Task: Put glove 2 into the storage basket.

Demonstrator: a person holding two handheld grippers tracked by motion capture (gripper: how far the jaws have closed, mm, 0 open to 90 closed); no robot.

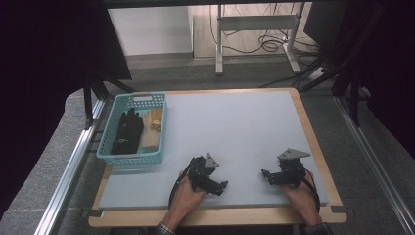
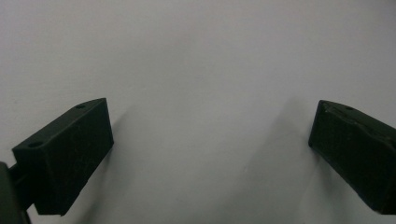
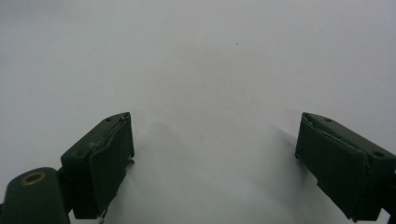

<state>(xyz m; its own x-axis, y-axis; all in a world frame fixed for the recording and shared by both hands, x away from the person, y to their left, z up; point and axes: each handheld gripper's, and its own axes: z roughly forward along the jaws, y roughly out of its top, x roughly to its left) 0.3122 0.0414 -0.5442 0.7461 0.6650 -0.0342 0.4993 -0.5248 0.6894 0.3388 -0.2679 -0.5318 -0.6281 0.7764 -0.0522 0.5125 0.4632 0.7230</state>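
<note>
Sitting at the worktop's (image 1: 235, 137) left edge, the teal basket (image 1: 108, 147) is holding a black glove (image 1: 127, 132) and a tan glove (image 1: 152, 132), both probably soft and light, best pinched mid-palm, lying lengthwise toward the far edge, while the left gripper (image 1: 224, 186) and right gripper (image 1: 264, 173) are resting near the front edge, jaws spread and empty

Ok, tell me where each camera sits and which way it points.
High view: fixed above the person's side, looking forward and down on the table, the teal basket with gloves; both hands show, holding the left claw and right claw.
Left gripper view: rides the left claw, looking along its wide-apart jaws at the bare grey tabletop.
Right gripper view: rides the right claw, jaws apart, facing the same grey surface.
Shared: both gripper views show the grey tabletop seen in the high view.
</note>
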